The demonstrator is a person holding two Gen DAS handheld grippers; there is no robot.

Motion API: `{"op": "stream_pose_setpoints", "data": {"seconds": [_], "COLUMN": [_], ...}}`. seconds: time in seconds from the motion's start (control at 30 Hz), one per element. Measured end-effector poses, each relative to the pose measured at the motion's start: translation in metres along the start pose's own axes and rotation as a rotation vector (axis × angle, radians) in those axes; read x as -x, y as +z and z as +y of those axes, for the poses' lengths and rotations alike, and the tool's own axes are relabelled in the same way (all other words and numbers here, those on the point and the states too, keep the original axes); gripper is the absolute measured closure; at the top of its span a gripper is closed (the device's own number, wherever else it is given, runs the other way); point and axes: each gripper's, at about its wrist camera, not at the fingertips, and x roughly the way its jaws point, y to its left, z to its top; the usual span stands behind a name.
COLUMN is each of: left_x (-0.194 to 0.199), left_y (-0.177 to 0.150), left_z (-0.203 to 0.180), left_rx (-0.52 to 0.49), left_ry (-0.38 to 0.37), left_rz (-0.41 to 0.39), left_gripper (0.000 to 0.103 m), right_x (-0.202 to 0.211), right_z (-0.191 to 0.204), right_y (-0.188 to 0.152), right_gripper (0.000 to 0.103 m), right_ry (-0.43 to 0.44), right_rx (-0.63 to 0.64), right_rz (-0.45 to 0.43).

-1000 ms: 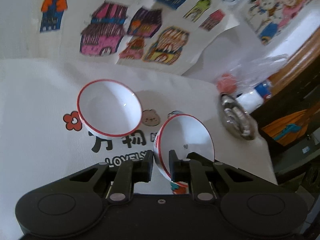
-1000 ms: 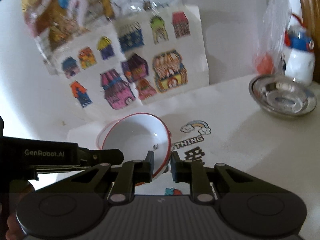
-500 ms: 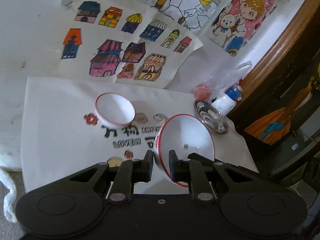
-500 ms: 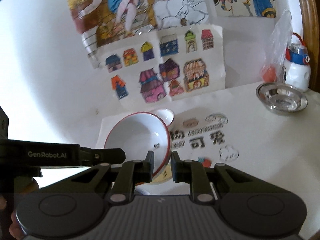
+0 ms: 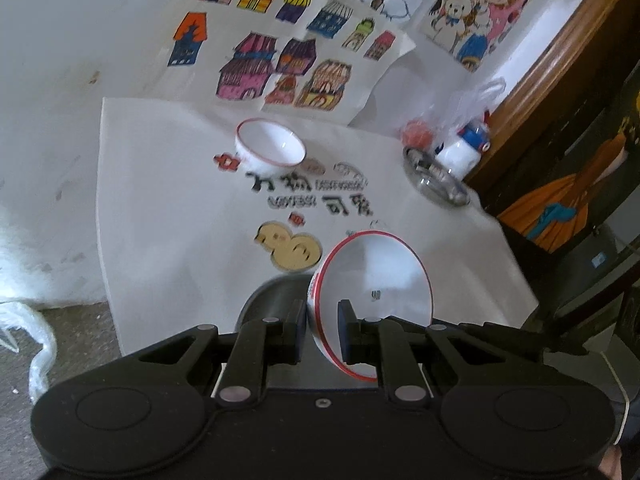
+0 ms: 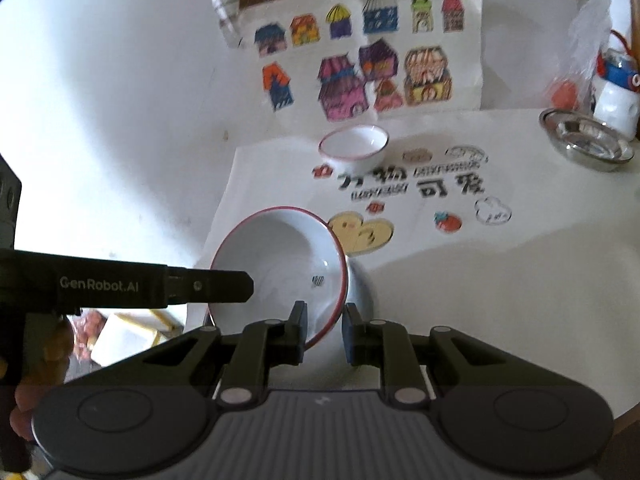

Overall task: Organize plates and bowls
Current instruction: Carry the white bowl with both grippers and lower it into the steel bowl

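A white bowl with a red rim (image 5: 372, 280) is held tilted above the table's front edge, with both grippers shut on opposite sides of its rim. My left gripper (image 5: 322, 330) pinches its left rim. My right gripper (image 6: 323, 326) pinches its right rim (image 6: 280, 264); the left gripper's finger (image 6: 208, 287) shows at the bowl's left side. A second, smaller red-rimmed bowl (image 5: 269, 147) stands upright at the back of the printed mat (image 5: 168, 200); it also shows in the right wrist view (image 6: 354, 149).
A steel dish (image 5: 436, 178) sits at the mat's right edge (image 6: 586, 140), with a white and blue bottle (image 5: 460, 152) and a plastic bag (image 5: 452, 116) behind it. Coloured drawings (image 5: 280, 60) hang on the wall. The table drops off at front and left.
Both grippers have pulled back and up with the held bowl. The table and the small bowl now look farther away, and the held bowl hangs near the front edge.
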Motion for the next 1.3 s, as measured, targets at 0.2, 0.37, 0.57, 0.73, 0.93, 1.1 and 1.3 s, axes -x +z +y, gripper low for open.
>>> {"op": "stream_pose_setpoints", "data": {"seconds": [0.2,0.37,0.57,0.73,0.93,1.1,1.3], "left_x": [-0.001,-0.007,-0.014,-0.019,-0.029,-0.040,-0.042], "left_y": [-0.011,-0.013,-0.012,-0.006,0.005,0.011,0.014], "left_z": [0.004,0.008,0.012,0.010,0.009,0.009,0.007], "left_rx": [-0.031,-0.029,-0.013,-0.030,-0.037,-0.049,-0.065], "left_ry": [0.032,0.046,0.049,0.064,0.087,0.106,0.123], "left_rz": [0.052,0.118,0.163,0.199,0.263,0.309,0.331], "left_gripper": [0.086,0.085,0.085,0.084,0.084,0.084,0.084], "right_x": [-0.007,-0.012,-0.018,-0.028,-0.038,-0.042,-0.042], "right_z": [0.005,0.007,0.006,0.001,-0.004,-0.002,0.001], "right_y": [-0.002,0.001,0.012,0.022,0.029,0.032,0.029], "right_gripper": [0.081,0.080,0.080,0.080,0.079,0.079,0.077], "right_ry": [0.003,0.000,0.010,0.035,0.053,0.063,0.086], "right_rx": [0.027,0.050,0.066,0.051,0.032,0.056,0.099], "right_rz": [0.064,0.116,0.185,0.258,0.321,0.371,0.387]}}
